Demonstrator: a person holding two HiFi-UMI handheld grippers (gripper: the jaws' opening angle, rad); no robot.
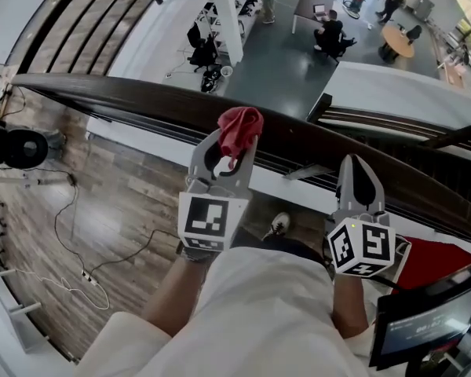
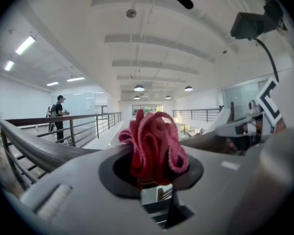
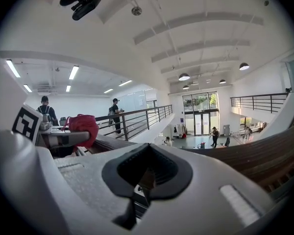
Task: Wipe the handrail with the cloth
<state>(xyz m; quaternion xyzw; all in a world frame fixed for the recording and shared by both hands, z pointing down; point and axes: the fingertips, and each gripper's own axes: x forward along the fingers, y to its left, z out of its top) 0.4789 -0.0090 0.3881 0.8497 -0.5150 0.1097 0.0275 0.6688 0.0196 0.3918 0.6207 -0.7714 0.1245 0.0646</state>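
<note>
While left gripper (image 1: 229, 157) clamps red cloth (image 1: 240, 124) by handrail (image 1: 141, 100), right gripper (image 1: 356, 167) clenched, empty.

The person holds both arms out in front, bare forearms side by side. The left hand-held gripper (image 1: 234, 154) reaches slightly further forward than the other, its jaws clamped on a bunched red cloth (image 1: 240, 124) that puffs out above the tips. The right hand-held gripper (image 1: 357, 165) points the same way, jaws pressed together with nothing between them. Each gripper's marker cube sits just ahead of its wrist, facing up.
</note>
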